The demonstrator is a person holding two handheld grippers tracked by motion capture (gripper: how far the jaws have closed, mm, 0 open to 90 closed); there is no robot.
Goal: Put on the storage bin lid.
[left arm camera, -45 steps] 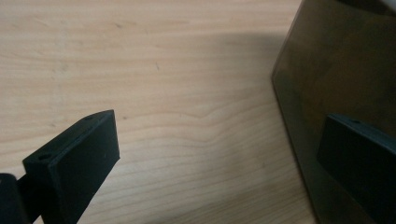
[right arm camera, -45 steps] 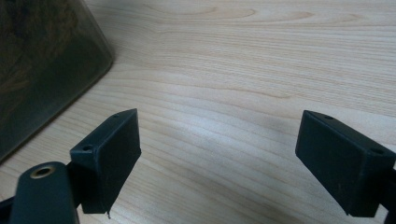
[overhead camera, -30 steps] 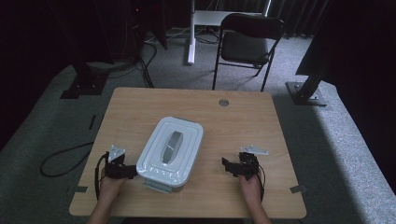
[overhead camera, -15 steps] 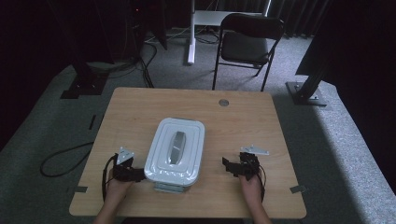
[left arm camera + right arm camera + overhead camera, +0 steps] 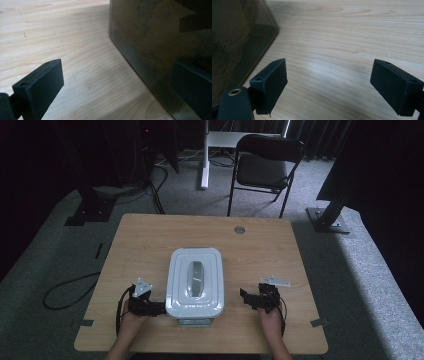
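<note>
A lidded box (image 5: 195,281) with a pale lid and a grey handle stands near the front middle of the wooden table (image 5: 150,235). My left gripper (image 5: 159,308) is pressed up to the box's left side, open; in the left gripper view (image 5: 117,82) the box's dark, see-through wall (image 5: 150,42) is right at the right-hand jaw. My right gripper (image 5: 243,297) rests on the table a short way right of the box, open, with nothing between its jaws (image 5: 329,82). The box wall (image 5: 237,37) shows at the left of the right gripper view.
A round metal grommet (image 5: 239,229) sits in the table near its far edge. A black folding chair (image 5: 265,165) stands beyond the table. A cable (image 5: 65,292) loops on the carpet at the left. Bare wood lies behind and right of the box.
The box has turned from skewed to square with the table. My left gripper moved right and closer to its side. The right gripper has stayed in place.
</note>
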